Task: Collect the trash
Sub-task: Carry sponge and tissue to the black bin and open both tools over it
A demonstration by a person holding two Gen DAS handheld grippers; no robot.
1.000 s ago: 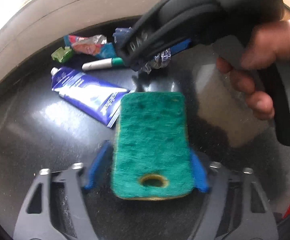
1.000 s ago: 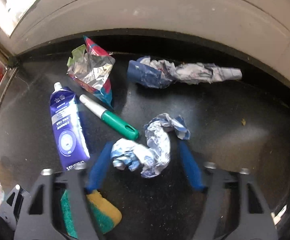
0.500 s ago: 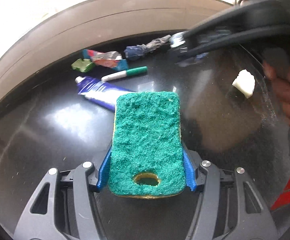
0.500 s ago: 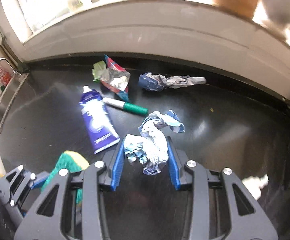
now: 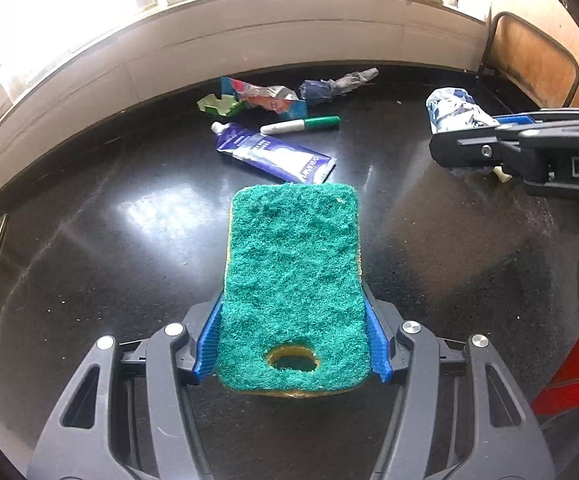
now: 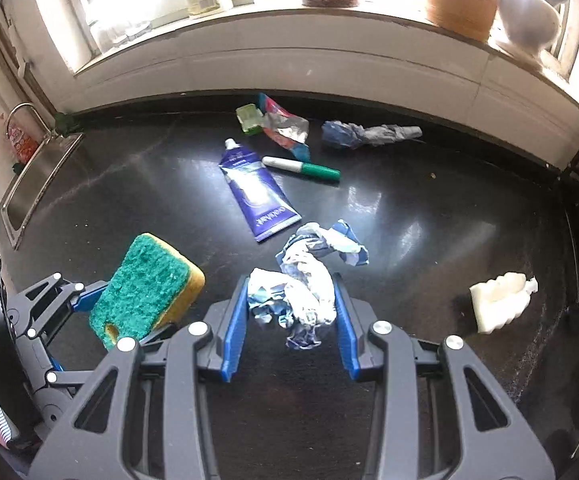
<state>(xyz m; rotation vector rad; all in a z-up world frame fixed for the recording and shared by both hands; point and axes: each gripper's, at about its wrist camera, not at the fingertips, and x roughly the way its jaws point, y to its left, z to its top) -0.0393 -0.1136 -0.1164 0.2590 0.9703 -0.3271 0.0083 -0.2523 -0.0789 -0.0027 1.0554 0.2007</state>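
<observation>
Both grippers have lifted off the counter over the last second: a second ago the right gripper (image 6: 289, 316) sat spread around the crumpled wrapper (image 6: 309, 280) on the surface, now its blue pads are pinched onto it and it's raised. Left gripper (image 5: 293, 344) went from loosely straddling the sponge (image 5: 293, 280) to clamped on its near end, also up in the air.

Current state:
- Left: jaws pressed against both long sides of the sponge, green scrub face up, yellow underneath. Far end sticks out well past the pads, unsupported.
- Right: pinching the wrapper at its lower bulk; a loose tail (image 6: 349, 244) hangs out forward of the pads.
- Left on the black counter (image 6: 429, 208): toothpaste tube (image 6: 257, 200), green marker (image 6: 301, 168) just beside it, foil snack packet (image 6: 285, 128), small green carton (image 6: 249, 118) touching the packet, twisted grey-blue wrapper (image 6: 369, 134) near the back wall, white crumpled tissue (image 6: 497, 300) off to the right, well apart from the rest.
- Sink (image 6: 33, 184) at far left. No bin visible in either view, so I can't tell where the drop goes.

Risks, my read:
- Wrapper is springy foil or paper; the grip is on a compressible wad. Any fast swing and it could slide out, or the tail snags.
- Sponge is soft, squeezed only at one end. It may pivot or droop.
- Grippers are close together; crossing paths en route to a bin could bump them.
- Sponge and marker may not be trash at all, so sorting error is possible.
</observation>
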